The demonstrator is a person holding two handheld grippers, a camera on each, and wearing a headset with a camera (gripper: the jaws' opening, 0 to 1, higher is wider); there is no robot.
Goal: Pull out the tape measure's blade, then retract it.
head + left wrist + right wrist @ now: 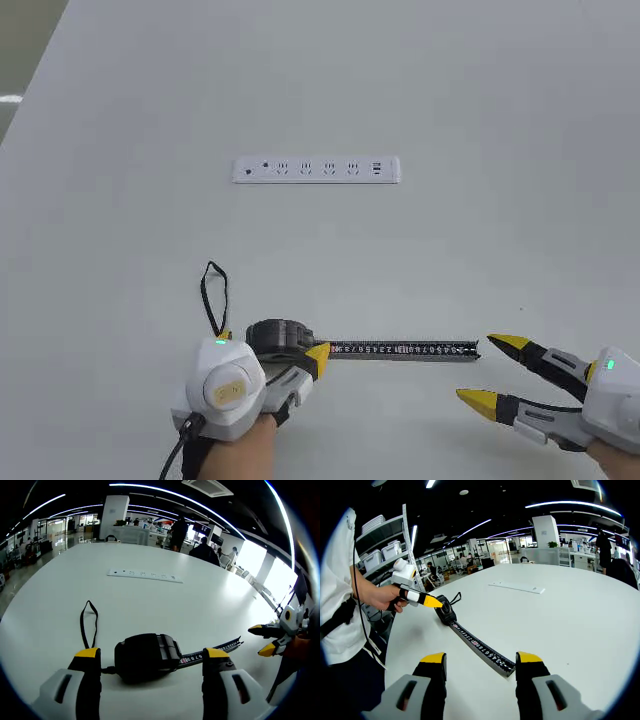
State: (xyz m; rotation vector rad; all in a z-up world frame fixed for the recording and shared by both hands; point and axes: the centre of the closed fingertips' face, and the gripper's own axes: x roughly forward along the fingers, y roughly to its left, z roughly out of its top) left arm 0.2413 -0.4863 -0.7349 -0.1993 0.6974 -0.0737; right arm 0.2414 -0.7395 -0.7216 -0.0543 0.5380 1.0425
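Observation:
A black tape measure [280, 337] lies on the white table [450, 250], its wrist strap [213, 296] looping away from me. Its blade [405, 349] runs out to the right and lies flat. My left gripper [272, 342] is open, with a jaw on each side of the case [146, 656] and a gap showing on both sides. My right gripper [490, 370] is open just beyond the blade's end. In the right gripper view the blade tip [506, 668] lies on the table between that gripper's fingers [480, 657], and neither finger touches it.
A white power strip [316, 169] lies across the table farther back. The table edge runs along the far left [30, 90]. Desks, shelves and people stand in the room behind [200, 547].

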